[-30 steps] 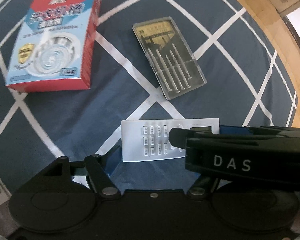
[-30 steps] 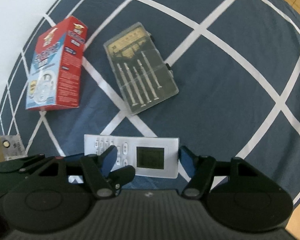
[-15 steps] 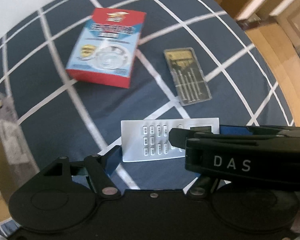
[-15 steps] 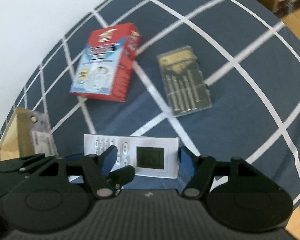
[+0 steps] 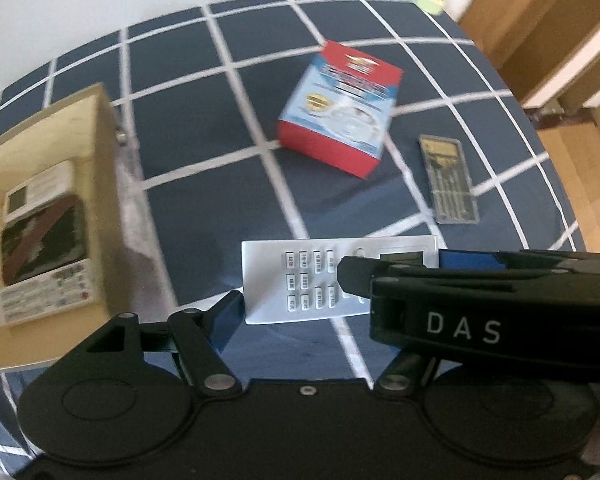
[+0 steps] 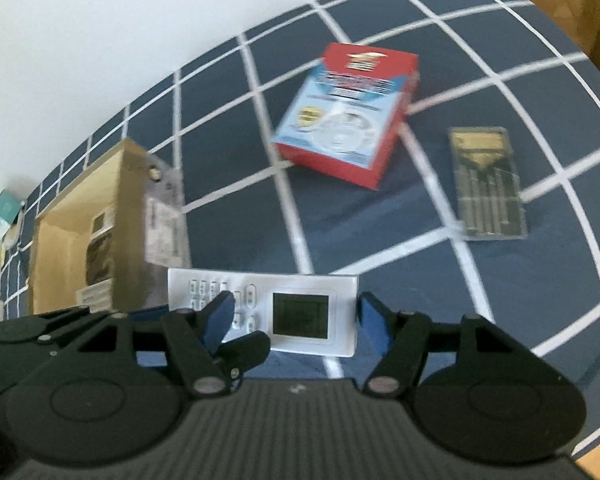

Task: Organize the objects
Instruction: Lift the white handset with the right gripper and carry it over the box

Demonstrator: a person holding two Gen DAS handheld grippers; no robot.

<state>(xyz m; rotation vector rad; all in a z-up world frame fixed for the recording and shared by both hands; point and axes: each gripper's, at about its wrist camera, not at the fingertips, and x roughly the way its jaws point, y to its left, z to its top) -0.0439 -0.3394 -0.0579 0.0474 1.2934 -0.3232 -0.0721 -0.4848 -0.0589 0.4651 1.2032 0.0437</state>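
white remote [image 5: 332, 286] lengthwise between both grippers' fingers, left gripper [image 5: 340, 284] and right gripper [image 6: 296, 316] both clamped on it, above the checked desk [image 5: 220, 208]

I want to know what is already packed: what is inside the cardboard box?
The cardboard box holds a white device with a small screen lying on a dark flat item. Anything below them is covered.

Both grippers — left gripper [image 5: 340, 284], right gripper [image 6: 294, 314] — have fingers closed crosswise on one remote [image 6: 300, 316].
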